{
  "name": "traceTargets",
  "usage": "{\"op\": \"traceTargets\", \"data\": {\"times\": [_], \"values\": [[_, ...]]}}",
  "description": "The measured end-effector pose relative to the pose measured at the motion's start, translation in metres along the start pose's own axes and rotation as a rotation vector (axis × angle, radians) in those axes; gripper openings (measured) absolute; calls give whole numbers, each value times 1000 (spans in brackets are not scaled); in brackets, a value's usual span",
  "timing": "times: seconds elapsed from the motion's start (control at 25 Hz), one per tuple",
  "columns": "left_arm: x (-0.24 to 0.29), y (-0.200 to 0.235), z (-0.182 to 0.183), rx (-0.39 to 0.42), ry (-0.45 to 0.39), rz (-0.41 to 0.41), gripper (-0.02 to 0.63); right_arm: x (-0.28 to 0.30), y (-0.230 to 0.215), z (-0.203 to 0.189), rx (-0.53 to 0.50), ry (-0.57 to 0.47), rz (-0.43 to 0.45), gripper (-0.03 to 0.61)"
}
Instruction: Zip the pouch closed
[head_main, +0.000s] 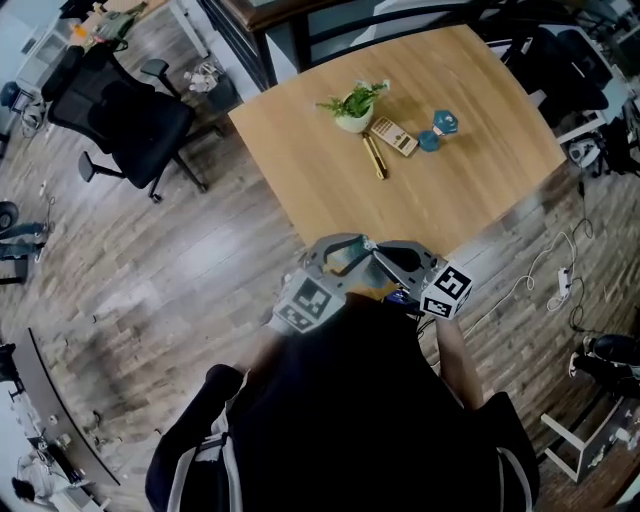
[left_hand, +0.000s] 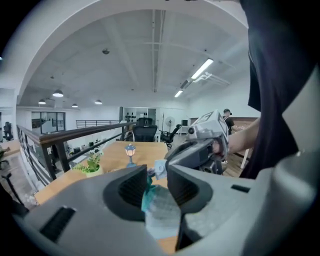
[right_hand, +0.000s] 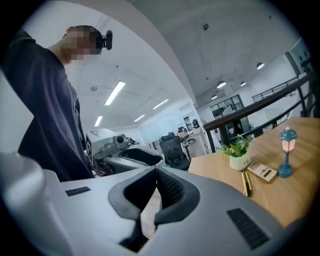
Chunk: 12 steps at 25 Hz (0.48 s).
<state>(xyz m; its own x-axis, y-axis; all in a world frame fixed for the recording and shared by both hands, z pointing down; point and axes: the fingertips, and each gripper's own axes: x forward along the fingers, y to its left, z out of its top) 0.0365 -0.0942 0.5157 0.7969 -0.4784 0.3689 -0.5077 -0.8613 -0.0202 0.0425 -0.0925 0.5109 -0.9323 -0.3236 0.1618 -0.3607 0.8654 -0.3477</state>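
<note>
Pouch (left_hand: 162, 210), translucent with teal edge, aloft between spread jaws of left gripper (left_hand: 156, 174), apparently unpressed; right gripper (right_hand: 156, 172) jaws pressed together, contents unclear. Advice: clamp pouch end firmly, then draw zip straight, without twisting

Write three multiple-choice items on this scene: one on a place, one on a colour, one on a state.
1. Where does the potted plant stand?
A. on the table
B. on the floor
C. on a chair
2. What colour is the small lamp, mostly?
A. red
B. blue
C. yellow
3. How do the jaws of the right gripper stand?
A. wide apart
B. together
C. closed on a pen
Answers: A, the plant sits on the tabletop beside the calculator; B, its top and base are blue; B, the right gripper view shows the tips meeting.
</note>
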Motion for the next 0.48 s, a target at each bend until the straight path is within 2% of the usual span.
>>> {"op": "traceTargets", "data": {"times": [0.48], "values": [[1,-6,8,70,-61,-57,95,-11,9,5,-57,13,14,15]]}}
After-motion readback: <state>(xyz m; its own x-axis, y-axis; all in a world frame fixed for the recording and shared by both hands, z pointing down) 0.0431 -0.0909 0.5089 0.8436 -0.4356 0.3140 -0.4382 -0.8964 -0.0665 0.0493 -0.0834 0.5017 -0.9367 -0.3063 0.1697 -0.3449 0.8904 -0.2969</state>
